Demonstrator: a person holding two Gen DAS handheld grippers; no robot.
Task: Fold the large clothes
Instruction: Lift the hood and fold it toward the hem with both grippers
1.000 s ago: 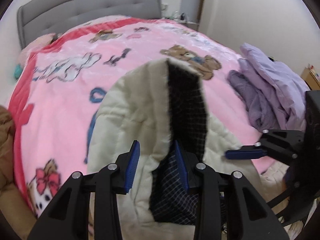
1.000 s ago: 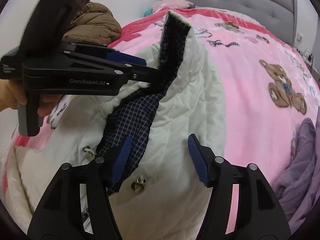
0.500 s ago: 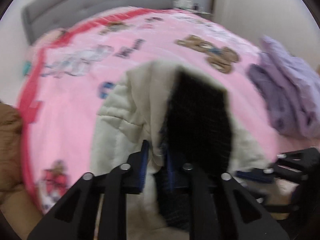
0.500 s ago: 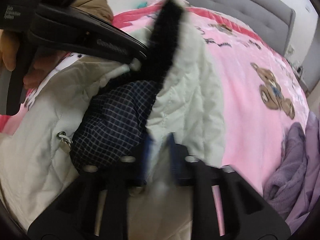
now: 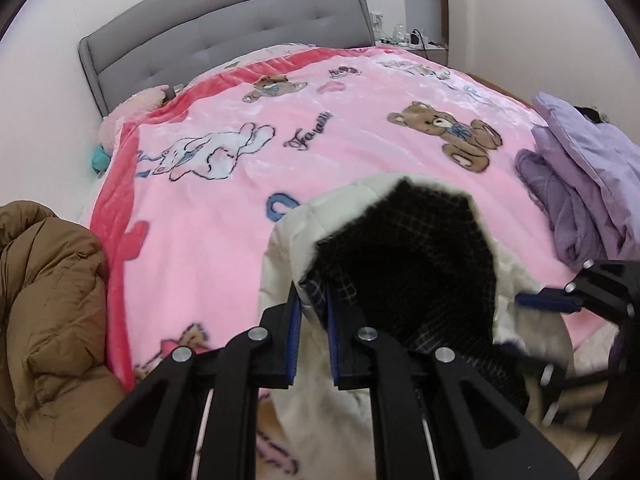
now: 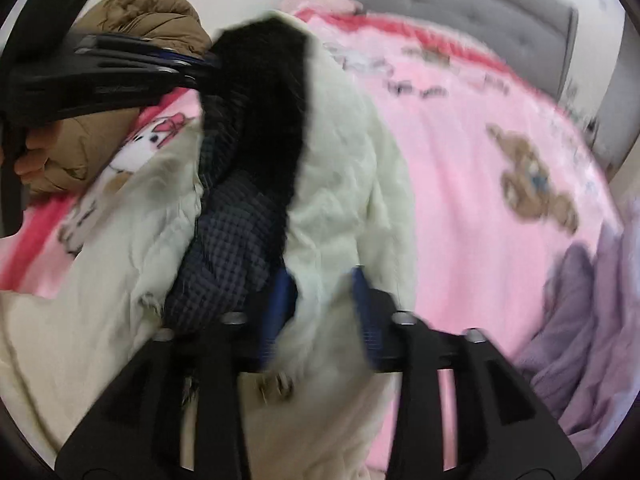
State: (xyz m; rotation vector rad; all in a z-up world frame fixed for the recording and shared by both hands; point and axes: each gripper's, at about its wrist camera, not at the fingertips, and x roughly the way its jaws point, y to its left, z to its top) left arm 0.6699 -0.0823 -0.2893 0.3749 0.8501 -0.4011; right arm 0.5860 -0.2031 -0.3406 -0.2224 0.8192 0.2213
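We log the cream quilted jacket [image 5: 288, 248] with its dark checked lining [image 5: 404, 256] raised over the pink cartoon blanket [image 5: 224, 208] on the bed. Left tongs [image 5: 312, 332] are clenched on the jacket's collar edge. Right tongs [image 6: 320, 300] have just been opening; cream fabric sits between the blue pads, though motion blur hides whether they press it. Brown puffer jacket [image 5: 48, 304] lies left, purple clothes [image 5: 580, 184] right.

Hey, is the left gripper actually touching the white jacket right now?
Touching. In the left wrist view, the left gripper has its blue pads pressed from both sides on the front edge of the white jacket, with no gap showing.
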